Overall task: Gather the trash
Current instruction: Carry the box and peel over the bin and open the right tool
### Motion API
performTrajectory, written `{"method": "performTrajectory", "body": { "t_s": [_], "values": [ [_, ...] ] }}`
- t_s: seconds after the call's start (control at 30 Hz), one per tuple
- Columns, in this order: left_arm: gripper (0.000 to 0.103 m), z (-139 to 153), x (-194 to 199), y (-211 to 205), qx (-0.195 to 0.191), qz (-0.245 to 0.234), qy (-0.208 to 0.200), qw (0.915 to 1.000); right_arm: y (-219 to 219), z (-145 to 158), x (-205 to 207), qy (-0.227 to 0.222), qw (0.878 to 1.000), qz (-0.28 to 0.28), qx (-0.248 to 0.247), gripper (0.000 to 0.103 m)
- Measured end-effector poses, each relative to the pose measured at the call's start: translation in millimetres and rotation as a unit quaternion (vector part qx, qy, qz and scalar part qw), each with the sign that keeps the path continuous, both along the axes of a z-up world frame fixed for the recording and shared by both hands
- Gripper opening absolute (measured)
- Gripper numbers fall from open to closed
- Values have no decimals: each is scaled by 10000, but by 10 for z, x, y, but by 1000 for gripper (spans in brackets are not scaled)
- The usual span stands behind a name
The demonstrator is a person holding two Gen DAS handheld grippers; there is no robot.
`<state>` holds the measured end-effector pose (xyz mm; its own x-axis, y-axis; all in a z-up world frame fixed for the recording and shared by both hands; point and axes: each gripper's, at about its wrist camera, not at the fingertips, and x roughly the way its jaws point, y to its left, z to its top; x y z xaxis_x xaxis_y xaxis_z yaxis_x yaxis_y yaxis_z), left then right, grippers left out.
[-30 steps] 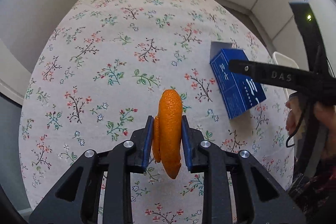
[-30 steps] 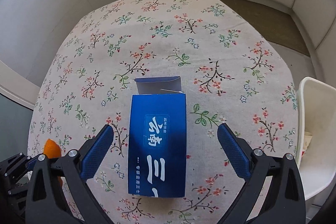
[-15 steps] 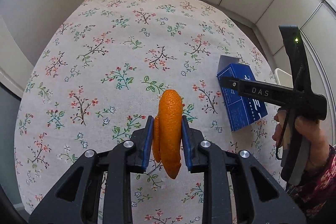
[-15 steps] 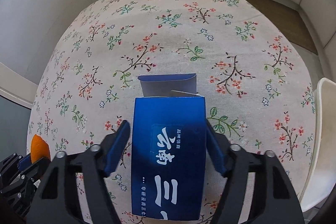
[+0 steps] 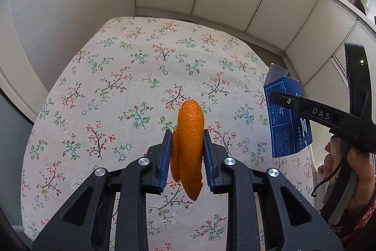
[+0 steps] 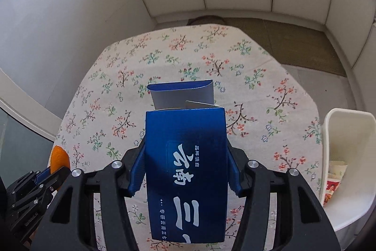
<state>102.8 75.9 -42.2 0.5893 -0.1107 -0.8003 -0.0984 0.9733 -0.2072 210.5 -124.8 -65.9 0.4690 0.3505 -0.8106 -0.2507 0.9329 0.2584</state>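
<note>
Our right gripper (image 6: 185,171) has just closed its jaws on the blue cardboard box with white lettering (image 6: 185,164) and raised it off the floral-print tablecloth (image 6: 178,58), where it lay flat a second ago. Our left gripper (image 5: 185,159) stays clamped on the curled orange peel (image 5: 189,147), also held above the cloth. With both pieces in the air, we judge the pickup done and the carry next. We count one box, one peel, two grippers and one white plastic bin (image 6: 347,149) at the table's right edge, some scraps already inside.
</note>
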Motion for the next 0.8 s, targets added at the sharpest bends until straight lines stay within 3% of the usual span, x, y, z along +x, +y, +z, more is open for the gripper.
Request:
{"method": "performTrajectory", "body": {
  "t_s": [0.43,0.8],
  "values": [
    [24,415,105,-580,-117,-269,-574,9979,-757,758,-309,-1015,9931,-586,90,56],
    [24,655,214,-1326,-189,-825,-872,9926,-1709,1034,-570,-1541,9756,-1559,-80,56]
  ]
}}
